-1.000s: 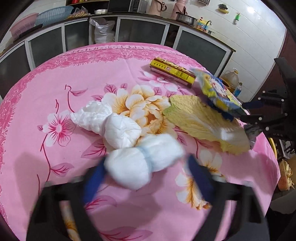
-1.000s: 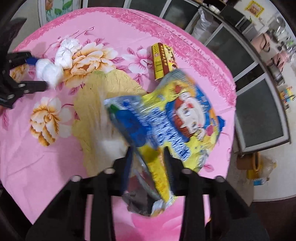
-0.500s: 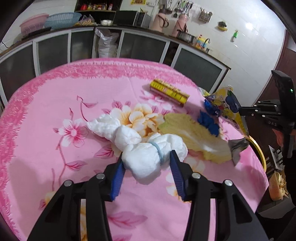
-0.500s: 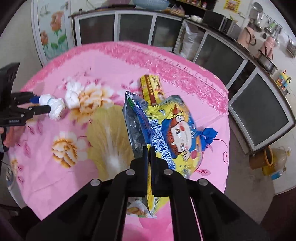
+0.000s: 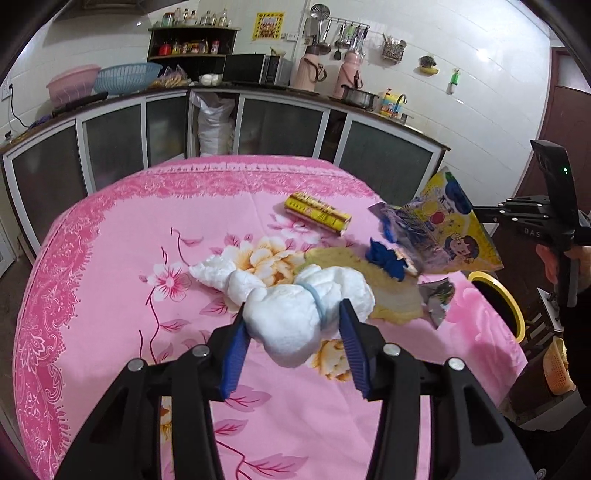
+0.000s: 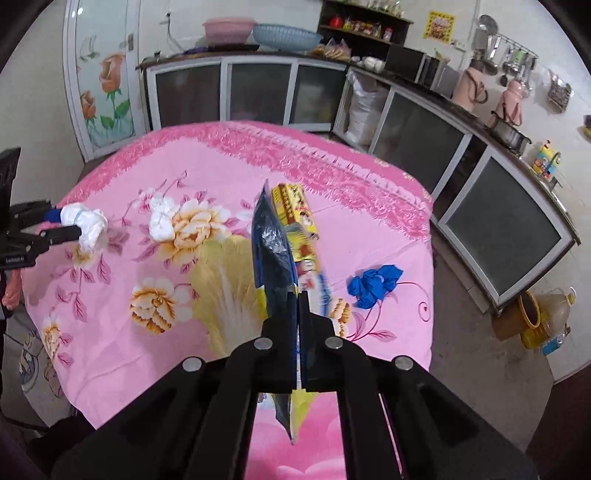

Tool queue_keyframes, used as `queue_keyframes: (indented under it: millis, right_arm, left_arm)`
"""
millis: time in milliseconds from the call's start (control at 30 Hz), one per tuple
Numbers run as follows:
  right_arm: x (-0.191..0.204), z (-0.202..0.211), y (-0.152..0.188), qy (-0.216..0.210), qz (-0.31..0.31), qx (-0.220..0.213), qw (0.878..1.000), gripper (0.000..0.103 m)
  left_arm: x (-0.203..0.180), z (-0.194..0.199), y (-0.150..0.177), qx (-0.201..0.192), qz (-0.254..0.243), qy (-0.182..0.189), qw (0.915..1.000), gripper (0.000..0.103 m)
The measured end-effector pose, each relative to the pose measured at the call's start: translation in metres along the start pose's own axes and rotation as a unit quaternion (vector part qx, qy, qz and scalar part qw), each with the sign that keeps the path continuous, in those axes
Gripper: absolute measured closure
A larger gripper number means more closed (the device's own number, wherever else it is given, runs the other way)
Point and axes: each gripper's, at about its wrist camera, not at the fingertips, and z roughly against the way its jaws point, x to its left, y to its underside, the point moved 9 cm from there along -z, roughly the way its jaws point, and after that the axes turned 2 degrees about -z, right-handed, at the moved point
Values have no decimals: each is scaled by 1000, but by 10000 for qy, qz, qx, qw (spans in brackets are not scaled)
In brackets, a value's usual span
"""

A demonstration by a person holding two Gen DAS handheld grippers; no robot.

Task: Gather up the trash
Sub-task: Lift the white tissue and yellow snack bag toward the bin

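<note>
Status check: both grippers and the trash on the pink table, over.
Left gripper clamped on white tied tissue bundle, lifted. Right gripper shut on yellow cartoon snack bag, lifted. On the table: second white wad, yellow box, cabbage leaf, crumpled blue glove. Nothing blocking.

home kitchen: cabinets [image 5: 280, 122], hanging utensils [image 5: 338, 33]

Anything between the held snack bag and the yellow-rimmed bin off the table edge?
Nothing visible. In the left wrist view the snack bag, clamped in the right gripper, hangs above the table's edge, and the yellow-rimmed bin sits open just beyond and below it.
</note>
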Motion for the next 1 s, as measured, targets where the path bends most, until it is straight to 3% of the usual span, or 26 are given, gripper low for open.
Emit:
queue_keyframes:
  millis: [267, 533, 767, 1000]
  right_arm:
    - [-21, 49, -1, 80, -184, -379, 9991, 101]
    - [-51, 86, 19, 274, -400, -519, 9975, 101]
    - [-98, 114, 57, 551, -776, -524, 9941, 101]
    - [-156, 144, 108, 927, -1279, -504, 9862, 101]
  left_arm:
    - [-36, 18, -13, -169, -232, 150, 9995, 59]
    - [-89, 12, -23, -204, -504, 452, 9975, 58]
    - [-158, -14, -32, -116, -887, 871, 9922, 58]
    - [-244, -45, -45, -38, -1352, 1424, 9805, 58]
